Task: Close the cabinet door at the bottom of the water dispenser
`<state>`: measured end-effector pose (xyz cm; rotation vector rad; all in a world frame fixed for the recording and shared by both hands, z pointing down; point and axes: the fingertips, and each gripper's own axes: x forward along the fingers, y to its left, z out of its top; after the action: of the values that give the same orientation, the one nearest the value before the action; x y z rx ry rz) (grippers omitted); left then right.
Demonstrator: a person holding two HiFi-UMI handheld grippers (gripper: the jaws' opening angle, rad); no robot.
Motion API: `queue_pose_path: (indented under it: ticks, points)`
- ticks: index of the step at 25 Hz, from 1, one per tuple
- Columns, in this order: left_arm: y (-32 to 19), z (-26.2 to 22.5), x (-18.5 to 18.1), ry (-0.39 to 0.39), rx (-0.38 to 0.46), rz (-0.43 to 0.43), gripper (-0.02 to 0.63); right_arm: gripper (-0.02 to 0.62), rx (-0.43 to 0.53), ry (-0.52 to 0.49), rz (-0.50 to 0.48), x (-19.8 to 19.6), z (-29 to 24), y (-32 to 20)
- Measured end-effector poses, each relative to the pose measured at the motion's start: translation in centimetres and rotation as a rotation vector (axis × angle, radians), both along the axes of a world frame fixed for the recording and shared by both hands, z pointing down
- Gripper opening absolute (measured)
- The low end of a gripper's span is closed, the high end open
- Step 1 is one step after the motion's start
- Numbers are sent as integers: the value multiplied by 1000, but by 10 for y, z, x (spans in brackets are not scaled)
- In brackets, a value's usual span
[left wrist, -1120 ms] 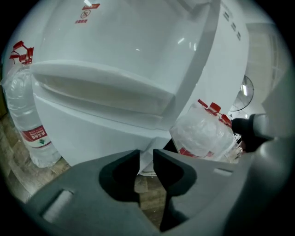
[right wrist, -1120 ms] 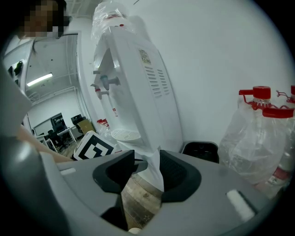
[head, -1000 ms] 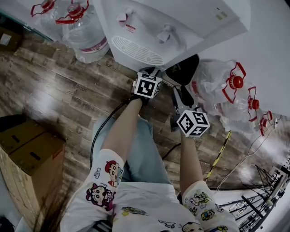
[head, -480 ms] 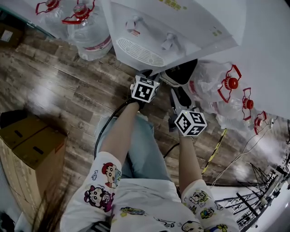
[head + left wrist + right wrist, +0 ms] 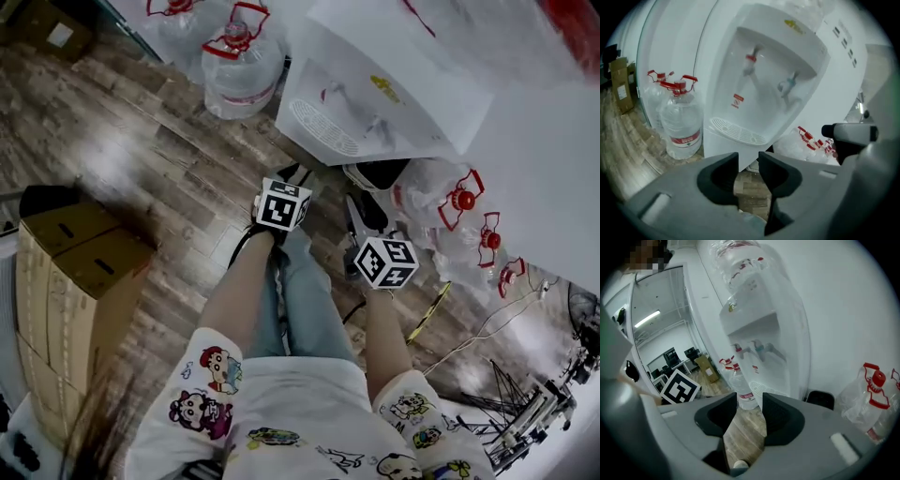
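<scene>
The white water dispenser stands at the top of the head view, its taps and drip grille facing me. Its lower cabinet door is hidden under the overhanging body. A dark shape shows at its base. My left gripper hovers in front of the base with its jaws opening and nothing between them; they frame the dispenser from a distance. To the right, my right gripper is open and empty. The dispenser shows beyond its jaws, with the left gripper's marker cube at the left.
Full water bottles stand left of the dispenser. Bagged empty bottles with red caps lie to its right by the wall. Cardboard boxes sit at the left on the wood floor. Cables trail at the right.
Both grippers have lifted and drawn back from the dispenser's base. The head view has risen and now takes in more floor and the boxes. The left jaws have widened.
</scene>
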<state>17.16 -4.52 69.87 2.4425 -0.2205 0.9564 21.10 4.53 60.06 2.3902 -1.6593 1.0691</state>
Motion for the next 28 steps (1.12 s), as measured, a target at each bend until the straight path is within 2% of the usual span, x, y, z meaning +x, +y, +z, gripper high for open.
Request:
queue_pose_path:
  ticks: [6,13,19,28]
  points:
    - [-50,-92,-46,37,29,-111,130,166,23,3,-81,-27,-74,-38]
    - [-99,-195,-83,125,91,-228,133,166,89,24,-174,-47,-153,-81]
    - [-104,-267,-108,212,135,-280,133,164,153,56,-260,-60,-216,-102]
    - [-114,-368,-127,313,275,-335,133,150,270,134,-413,-60,-310,-134]
